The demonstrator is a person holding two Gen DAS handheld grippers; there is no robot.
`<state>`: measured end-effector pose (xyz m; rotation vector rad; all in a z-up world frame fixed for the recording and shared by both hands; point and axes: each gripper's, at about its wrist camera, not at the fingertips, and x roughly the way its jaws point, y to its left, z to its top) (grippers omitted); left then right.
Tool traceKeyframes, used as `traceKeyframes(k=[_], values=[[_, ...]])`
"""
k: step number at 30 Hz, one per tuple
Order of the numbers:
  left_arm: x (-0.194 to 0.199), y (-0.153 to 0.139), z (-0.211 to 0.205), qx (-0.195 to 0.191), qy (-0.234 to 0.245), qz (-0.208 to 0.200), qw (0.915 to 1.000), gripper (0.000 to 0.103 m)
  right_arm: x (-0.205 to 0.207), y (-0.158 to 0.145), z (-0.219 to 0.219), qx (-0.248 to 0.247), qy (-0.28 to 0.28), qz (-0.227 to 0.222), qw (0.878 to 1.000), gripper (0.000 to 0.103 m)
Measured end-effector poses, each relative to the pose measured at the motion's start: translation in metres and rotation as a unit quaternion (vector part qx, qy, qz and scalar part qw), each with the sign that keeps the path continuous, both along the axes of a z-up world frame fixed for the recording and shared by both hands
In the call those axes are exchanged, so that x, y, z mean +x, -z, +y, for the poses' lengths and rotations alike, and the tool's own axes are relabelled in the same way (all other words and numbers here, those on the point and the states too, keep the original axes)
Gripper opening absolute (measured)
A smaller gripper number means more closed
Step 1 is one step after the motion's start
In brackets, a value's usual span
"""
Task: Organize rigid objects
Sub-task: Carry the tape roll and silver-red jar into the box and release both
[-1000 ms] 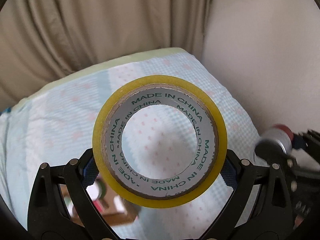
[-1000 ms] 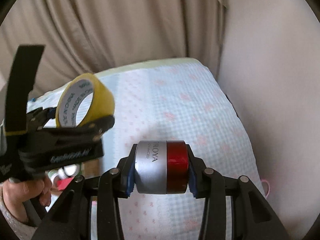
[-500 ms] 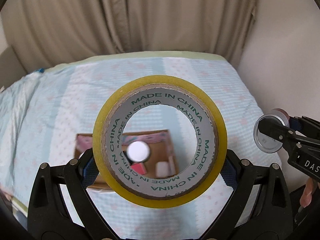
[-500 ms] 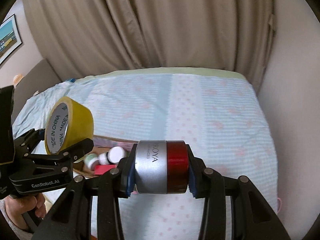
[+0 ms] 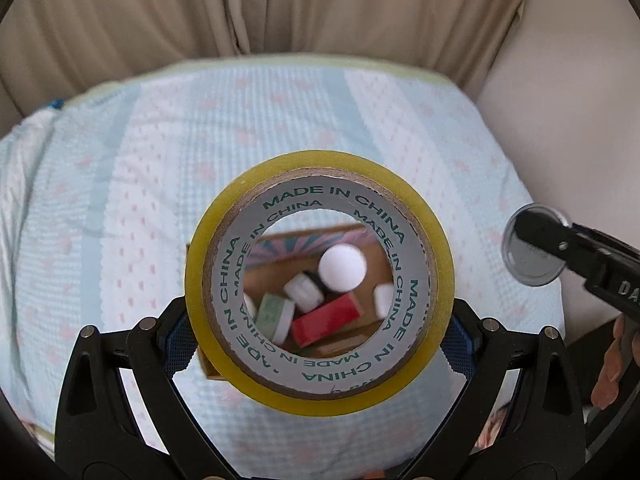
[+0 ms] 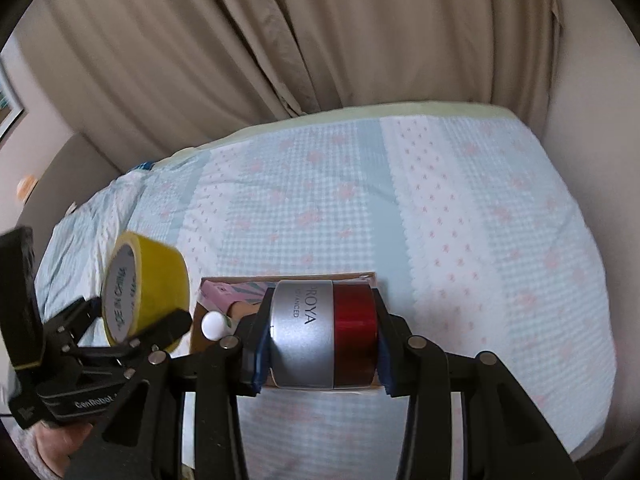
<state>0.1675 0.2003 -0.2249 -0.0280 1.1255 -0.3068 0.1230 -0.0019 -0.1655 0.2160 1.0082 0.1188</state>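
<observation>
My left gripper (image 5: 319, 334) is shut on a yellow tape roll (image 5: 430, 248), held upright above a cardboard box (image 5: 376, 250) on the bed. Through the roll's hole I see white caps, a green jar and a red block in the box. My right gripper (image 6: 320, 336) is shut on a silver-and-red jar (image 6: 324, 332), held sideways over the same box (image 6: 240, 280). The tape roll (image 6: 160, 276) and left gripper (image 6: 132, 328) show at left in the right wrist view. The jar's clear end (image 5: 534, 258) shows at right in the left wrist view.
The box lies on a bed with a light blue and pink patterned cover (image 6: 440, 208). Beige curtains (image 6: 280, 40) hang behind the bed. A wall (image 5: 560, 100) runs along the right side. The bed's front edge drops off below the grippers.
Both grippers have swung down and over the bed, so the cardboard box now sits directly under the tape roll and the jar. Both grips are unchanged.
</observation>
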Motion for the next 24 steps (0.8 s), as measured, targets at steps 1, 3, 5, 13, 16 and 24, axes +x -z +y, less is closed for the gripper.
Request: traceKeyframes(k=[1,3,5,13,16,24], values=[[0.008,0.011,0.005,0.004,0.009,0.017,0.9998,0.096,0.002,0.003,0.005,0.0,0.005,0.005,1.0,0.038],[0.02,0.027,0.009,0.015,0.02,0.041,0.9988,0.096,0.009,0.014,0.014,-0.003,0.013,0.02,1.0,0.038],[0.032,0.042,0.011,0.017,0.029,0.065,0.9973,0.096,0.014,0.023,0.02,-0.005,0.018,0.034,0.999,0.038],[0.068,0.118,0.01,0.034,0.052,0.177,0.9822,0.096,0.056,0.084,0.032,-0.022,0.01,0.088,0.996,0.038],[0.081,0.146,0.006,0.049,0.065,0.203,0.9757,0.096,0.069,0.109,0.03,-0.026,0.013,0.108,0.994,0.038],[0.094,0.187,-0.016,0.108,0.125,0.226,0.96,0.096,0.098,0.176,0.027,-0.043,0.005,0.15,0.988,0.038]])
